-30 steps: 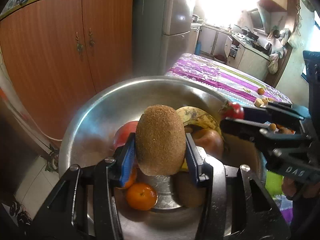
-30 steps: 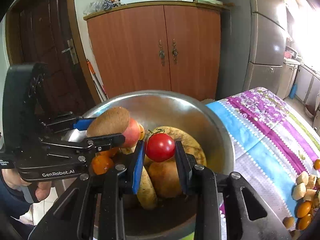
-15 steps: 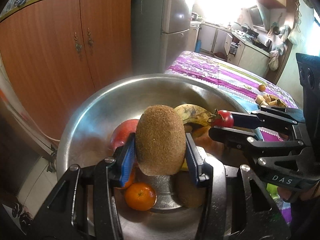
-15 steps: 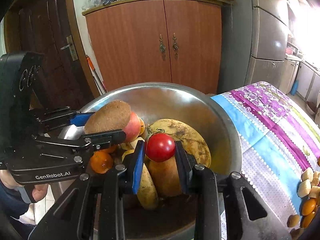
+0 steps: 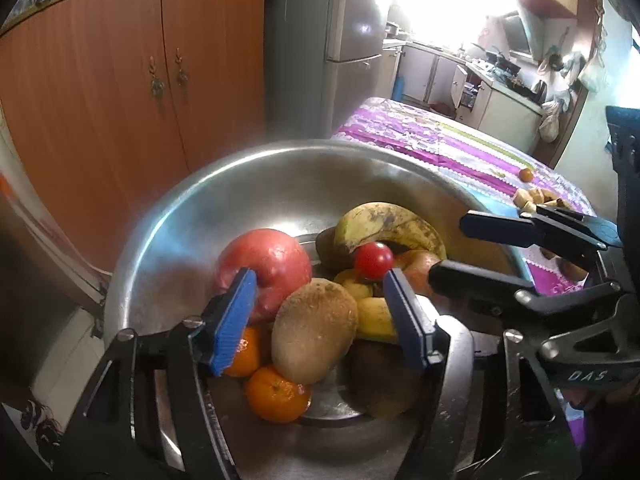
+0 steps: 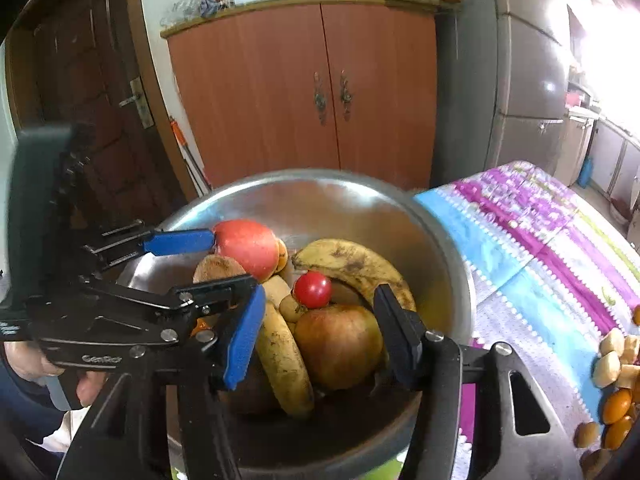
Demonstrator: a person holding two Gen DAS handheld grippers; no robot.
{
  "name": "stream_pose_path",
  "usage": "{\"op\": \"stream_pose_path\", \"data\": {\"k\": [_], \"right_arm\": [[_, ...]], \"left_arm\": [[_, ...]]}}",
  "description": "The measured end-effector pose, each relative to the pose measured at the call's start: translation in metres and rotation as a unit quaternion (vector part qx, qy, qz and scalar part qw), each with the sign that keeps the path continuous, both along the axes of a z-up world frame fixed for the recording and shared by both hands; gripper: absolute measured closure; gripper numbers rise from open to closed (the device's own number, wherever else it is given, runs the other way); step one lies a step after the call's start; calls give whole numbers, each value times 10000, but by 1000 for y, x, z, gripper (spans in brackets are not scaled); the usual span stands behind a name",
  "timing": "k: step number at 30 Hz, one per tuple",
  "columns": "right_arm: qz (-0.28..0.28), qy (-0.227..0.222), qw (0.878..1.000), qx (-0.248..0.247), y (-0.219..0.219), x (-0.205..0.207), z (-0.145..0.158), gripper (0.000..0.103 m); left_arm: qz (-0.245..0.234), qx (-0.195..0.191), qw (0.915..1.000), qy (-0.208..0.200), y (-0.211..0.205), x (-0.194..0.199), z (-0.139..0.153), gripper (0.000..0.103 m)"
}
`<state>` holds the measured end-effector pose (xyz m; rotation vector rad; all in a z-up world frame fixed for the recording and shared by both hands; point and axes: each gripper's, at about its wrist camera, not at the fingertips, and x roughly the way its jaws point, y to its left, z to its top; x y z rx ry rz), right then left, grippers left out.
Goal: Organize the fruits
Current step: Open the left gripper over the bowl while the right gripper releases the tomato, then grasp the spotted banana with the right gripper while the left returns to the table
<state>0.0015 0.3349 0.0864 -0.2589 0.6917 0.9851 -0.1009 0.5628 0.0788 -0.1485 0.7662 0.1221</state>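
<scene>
A steel bowl [image 5: 240, 184] [image 6: 360, 200] holds a heap of fruit. My left gripper [image 5: 320, 312] hangs open over it, and the brown kiwi [image 5: 314, 330] lies loose on the heap between its blue pads. My right gripper [image 6: 320, 332] is open too; the small red tomato [image 6: 313, 289] [image 5: 373, 260] rests on top of the fruit just beyond its fingertips. Also in the bowl are a red apple [image 5: 266, 264] [image 6: 246, 248], spotted bananas [image 5: 388, 224] [image 6: 352, 264], a reddish-brown apple [image 6: 340, 344] and oranges [image 5: 276, 396].
The bowl sits at the edge of a table with a purple and blue striped cloth [image 6: 540, 248] [image 5: 432, 136]. Small orange and pale fruit pieces [image 6: 616, 364] lie on the cloth to the right. An orange-brown cupboard [image 6: 304, 92] and a grey fridge [image 5: 352, 32] stand behind.
Both grippers have opened. The kiwi dropped from the left gripper onto the heap, and the tomato left the right gripper and now sits on the fruit.
</scene>
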Motion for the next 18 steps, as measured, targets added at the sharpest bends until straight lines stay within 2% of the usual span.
{"op": "stream_pose_path", "data": {"k": [3,6,7,8,9,10,14,16,18], "right_arm": [[-116,-357,9987,353,-29,-9,26,42],[-350,-666,9959,503,-73,-14,48,40],[-568,-830,9939,453,-97,-14,53,37],[-763,-937,9919,390,-114,-12,56,25],[-1031,-1058,9885,322,-139,-9,57,18],[-1198,-1103,9863,267,-158,-5,58,17],[-2123,-914,9725,-299,-249,35,48,17],[-2372,-684,9671,-615,-275,60,36,19],[-2506,-376,9624,-983,-296,86,16,38]], "left_arm": [[39,2,9998,-185,-1,-6,11,30],[-57,70,9983,-580,-12,-16,31,30],[-168,77,9973,-707,-18,-18,37,30],[-350,90,9956,-865,-29,-22,46,29],[-559,104,9934,-991,-41,-25,54,29],[-831,131,9901,-1124,-57,-27,62,28],[-1764,192,9748,-1351,-125,-28,75,19],[-2143,165,9678,-1310,-151,-21,72,19],[-2515,73,9612,-1128,-181,-7,61,19]]}}
